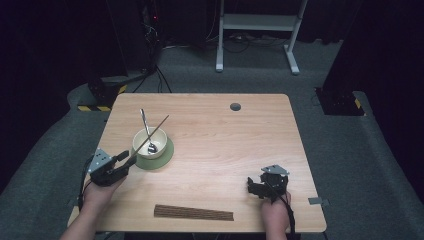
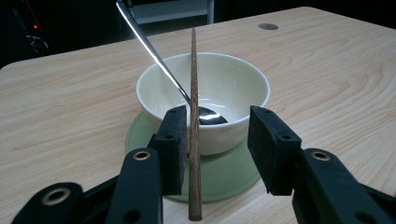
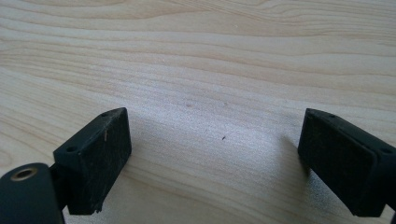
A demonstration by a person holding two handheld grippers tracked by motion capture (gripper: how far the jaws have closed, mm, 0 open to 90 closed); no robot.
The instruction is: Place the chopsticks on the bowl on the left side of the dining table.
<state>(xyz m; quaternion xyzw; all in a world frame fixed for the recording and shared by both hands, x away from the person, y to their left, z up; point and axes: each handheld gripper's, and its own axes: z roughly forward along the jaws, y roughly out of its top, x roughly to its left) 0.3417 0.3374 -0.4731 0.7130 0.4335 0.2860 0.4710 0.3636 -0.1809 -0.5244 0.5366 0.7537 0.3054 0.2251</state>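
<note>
Claw [image 2: 215,149] on the left stands half spread, its jaws apart around a single chopstick [image 2: 194,121]; the stick leans against the left pad [image 2: 175,149] and a clear gap separates it from the right pad, so nothing pinches it. By this look the step in hand is the setting down of the chopstick into the bowl [image 2: 205,100]: its far end rests across the rim and pokes out beyond, its near end hangs low between the jaws over the green saucer [image 2: 140,133]. A spoon [image 2: 154,49] already lies in the bowl, handle slanting up over the far rim. The next move likely calls for drawing the left claw straight back without dragging the stick off the rim. The right claw [image 3: 215,154] rests wide apart and empty over bare desk [image 3: 210,56], well away from the bowl. A dark slatted mat [image 1: 193,213] lies along the near edge of the desk
</note>
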